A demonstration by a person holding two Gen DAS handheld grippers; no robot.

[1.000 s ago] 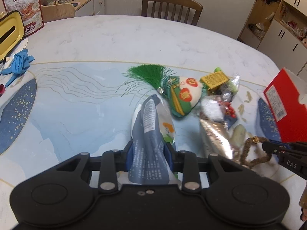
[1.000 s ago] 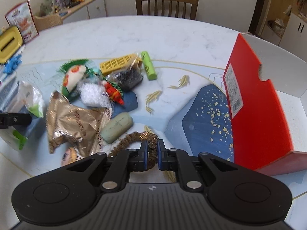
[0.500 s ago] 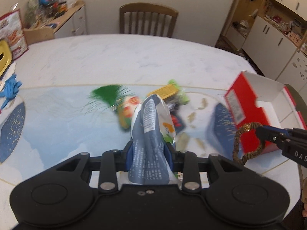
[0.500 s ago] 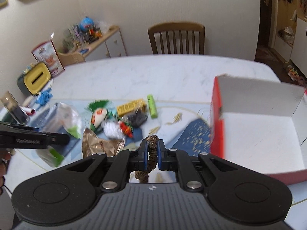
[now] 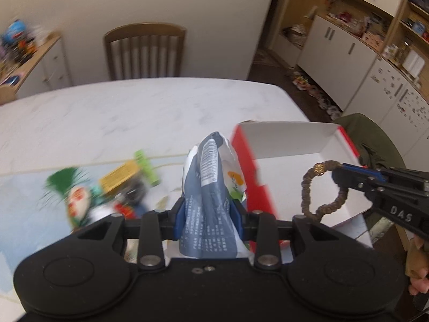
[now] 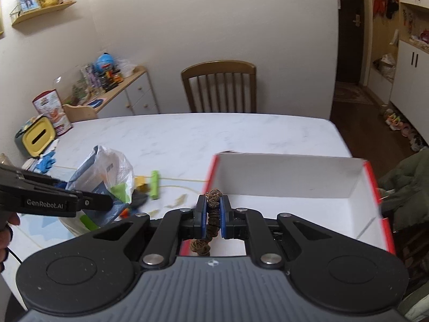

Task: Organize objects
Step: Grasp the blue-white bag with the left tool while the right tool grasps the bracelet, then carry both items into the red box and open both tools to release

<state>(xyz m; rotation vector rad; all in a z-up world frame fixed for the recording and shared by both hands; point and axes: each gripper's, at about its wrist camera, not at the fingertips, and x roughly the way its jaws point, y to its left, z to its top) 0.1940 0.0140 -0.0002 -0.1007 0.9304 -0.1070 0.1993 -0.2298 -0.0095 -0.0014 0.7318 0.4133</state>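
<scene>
A: Red box (image 6: 295, 185) at the right edge of the tabletop (image 6: 187, 131), lid flap up at the far side, white inside. Nothing visible lying on its floor.

B: And above it?

A: Right gripper (image 6: 213, 216) over the box's near left corner, blue pads clamped on a brown braided loop (image 6: 211, 214). Seen from the left camera, loop (image 5: 321, 187) hanging in the air off the fingertips, clear of the box floor, over the open box (image 5: 289, 139).

B: Left side?

A: Left gripper (image 5: 209, 212) lifted off the tabletop, just left of the box's red wall, squeezed tight on a grey-blue plastic packet (image 5: 209, 187). Packet upright between the pads, top crumpled, barcode strip showing. From the right camera, same packet (image 6: 107, 174) bulging out beyond the fingers.

B: Rest of the pile?

A: Blurred. Yellow carton (image 5: 120, 178), green tube (image 6: 154, 184) and green tassel (image 5: 64, 179) near the middle of the tabletop, left of the box. Yellow bin (image 6: 37, 138) at the far left edge. Wooden chair (image 6: 218, 86) behind the far edge.

B: Hands?

A: Fingertips (image 5: 419, 284) at the right gripper's handle, low right corner.
</scene>
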